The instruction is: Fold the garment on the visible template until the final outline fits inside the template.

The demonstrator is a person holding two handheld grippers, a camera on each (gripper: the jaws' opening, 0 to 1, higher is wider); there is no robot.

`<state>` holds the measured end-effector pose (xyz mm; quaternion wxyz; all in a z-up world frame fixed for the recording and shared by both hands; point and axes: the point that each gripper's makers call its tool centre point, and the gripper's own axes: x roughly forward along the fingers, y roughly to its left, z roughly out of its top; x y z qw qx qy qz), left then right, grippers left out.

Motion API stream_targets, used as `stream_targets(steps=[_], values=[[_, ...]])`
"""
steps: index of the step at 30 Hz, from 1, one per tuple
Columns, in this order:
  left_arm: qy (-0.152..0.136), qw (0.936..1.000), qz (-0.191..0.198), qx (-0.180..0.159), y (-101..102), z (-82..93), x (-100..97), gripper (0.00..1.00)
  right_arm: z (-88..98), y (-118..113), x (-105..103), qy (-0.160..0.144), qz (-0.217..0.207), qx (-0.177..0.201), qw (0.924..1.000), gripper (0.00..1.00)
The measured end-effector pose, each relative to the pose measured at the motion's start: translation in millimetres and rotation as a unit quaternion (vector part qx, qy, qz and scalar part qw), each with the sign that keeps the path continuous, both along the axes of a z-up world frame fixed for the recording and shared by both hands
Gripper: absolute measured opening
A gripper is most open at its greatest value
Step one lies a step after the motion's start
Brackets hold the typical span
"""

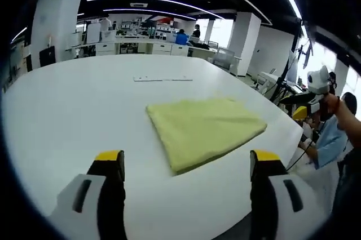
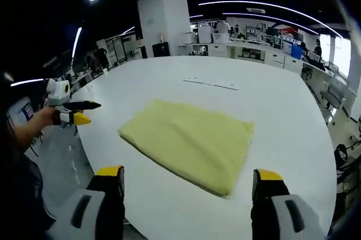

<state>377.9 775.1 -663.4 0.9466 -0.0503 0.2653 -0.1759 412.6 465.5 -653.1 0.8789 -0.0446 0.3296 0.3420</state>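
A pale yellow garment (image 1: 206, 130) lies folded into a flat, roughly four-sided pad on the round white table (image 1: 73, 116); the right gripper view has it as garment (image 2: 192, 141), mid-table (image 2: 293, 133). My left gripper (image 1: 187, 158) is open, its yellow-tipped jaws wide apart just short of the garment's near corner, holding nothing. My right gripper (image 2: 186, 175) is open too, in front of the garment's near edge. Each gripper turns up in the other's view, hand-held beyond the table rim: right gripper (image 1: 310, 102), left gripper (image 2: 76, 111). A thin pale strip (image 1: 163, 79) marks the table behind the garment, seen again as strip (image 2: 213, 84).
The table's curved edge (image 1: 287, 144) runs close to the garment. A person in a light blue shirt (image 1: 327, 138) stands just past it. White pillars (image 2: 163, 23), desks and office shelving (image 1: 135, 40) stand far behind the table.
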Motion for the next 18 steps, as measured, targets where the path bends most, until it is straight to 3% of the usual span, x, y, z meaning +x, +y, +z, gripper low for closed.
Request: stream_targets(steps=[5,18], values=[[0.003,0.9998,0.001,0.018,1.6,1.0,-5.8,0.99,2.3,2.3,-6.9,0.0,-0.006,0.01,0.9999,0.99],[0.011,0.9993,0.005,0.036,8.6,0.9,-14.7,0.99,-6.2,-1.0,-19.9,0.007,-0.02,0.0,0.9998,0.99]])
